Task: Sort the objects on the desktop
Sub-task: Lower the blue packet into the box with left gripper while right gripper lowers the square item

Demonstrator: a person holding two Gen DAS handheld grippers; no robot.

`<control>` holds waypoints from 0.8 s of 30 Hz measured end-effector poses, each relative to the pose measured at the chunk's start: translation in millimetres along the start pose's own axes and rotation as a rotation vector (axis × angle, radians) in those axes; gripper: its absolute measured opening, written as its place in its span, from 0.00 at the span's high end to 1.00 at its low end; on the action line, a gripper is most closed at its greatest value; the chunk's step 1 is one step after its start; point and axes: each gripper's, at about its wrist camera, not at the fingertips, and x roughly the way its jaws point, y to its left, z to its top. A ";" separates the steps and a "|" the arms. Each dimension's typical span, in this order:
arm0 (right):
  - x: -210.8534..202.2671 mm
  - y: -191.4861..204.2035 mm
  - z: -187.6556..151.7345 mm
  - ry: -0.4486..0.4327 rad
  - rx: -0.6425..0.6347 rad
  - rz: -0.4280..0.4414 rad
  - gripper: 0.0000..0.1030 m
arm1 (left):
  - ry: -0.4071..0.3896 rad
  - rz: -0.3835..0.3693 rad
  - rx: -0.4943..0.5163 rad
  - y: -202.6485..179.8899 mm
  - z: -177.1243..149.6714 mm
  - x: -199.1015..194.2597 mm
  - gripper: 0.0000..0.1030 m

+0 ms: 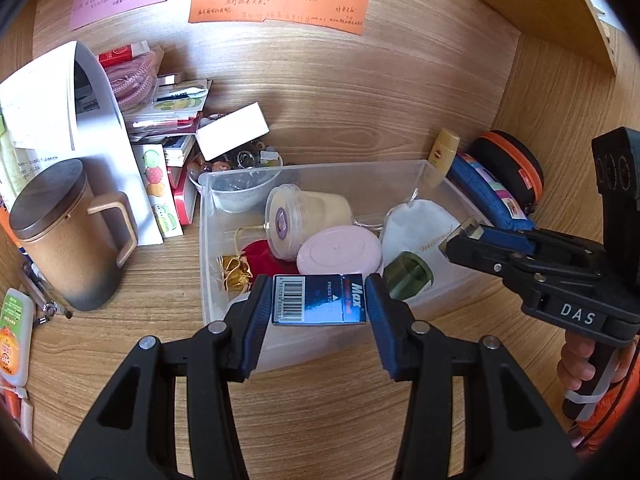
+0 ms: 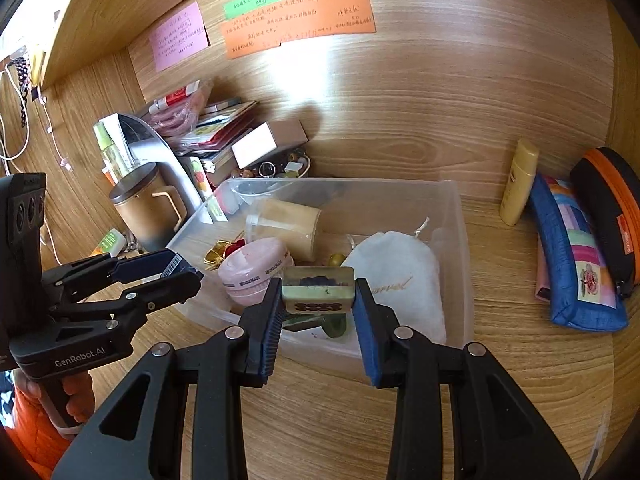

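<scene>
The left gripper [image 1: 319,300] has its jaws pinching a small blue box [image 1: 319,299] printed with a barcode and "Max", held above the near wall of the clear plastic bin [image 1: 436,168] that sits on the wooden desk [image 1: 320,400]. The right gripper [image 2: 319,298] has its jaws clamped on a greenish translucent block [image 2: 318,290], also held over the bin's near edge. Inside the bin lie a round pink case [image 2: 254,272], a pale lidded cup [image 2: 286,224] on its side, a white drawstring pouch [image 2: 400,280], and gold-wrapped items [image 1: 234,270]. Toward the desk's left edge stands a brown lidded mug [image 1: 72,232] before a pile of papers and booklets [image 1: 160,120]. By the right edge, against the back wall, are a yellow bottle [image 2: 518,182], a blue patchwork pouch [image 2: 576,256] and a black-and-orange case [image 2: 612,208].
</scene>
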 end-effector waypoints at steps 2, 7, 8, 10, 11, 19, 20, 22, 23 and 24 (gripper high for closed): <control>5.3 -1.5 0.3 0.012 -0.004 0.001 0.70 | 0.006 0.001 -0.003 1.4 1.7 3.8 0.55; 18.6 -5.0 0.7 0.035 -0.010 -0.009 0.70 | 0.007 0.006 -0.026 6.0 10.0 13.6 0.55; 21.0 -5.6 1.1 0.038 -0.012 -0.011 0.70 | 0.008 0.006 -0.031 6.7 12.3 16.4 0.55; 26.4 -6.8 2.2 0.041 -0.021 -0.020 0.70 | 0.011 0.010 -0.034 6.6 15.0 21.0 0.55; 28.6 -7.6 2.7 0.041 -0.024 -0.022 0.70 | 0.013 0.010 -0.034 6.2 16.6 23.7 0.55; 49.1 -6.4 7.6 0.069 -0.042 -0.017 0.70 | 0.017 0.034 -0.049 11.2 25.8 40.6 0.55; 51.2 -5.2 7.8 0.071 -0.046 -0.014 0.70 | 0.022 0.033 -0.057 13.4 25.9 43.0 0.55; 54.5 -3.5 8.3 0.075 -0.052 -0.010 0.70 | 0.029 0.035 -0.067 16.7 24.7 47.2 0.55; 55.8 -2.7 8.5 0.077 -0.056 -0.014 0.70 | 0.034 0.036 -0.070 17.9 24.0 49.0 0.55; 57.4 -2.1 8.4 0.078 -0.061 -0.019 0.70 | 0.035 0.035 -0.072 19.6 22.4 49.8 0.55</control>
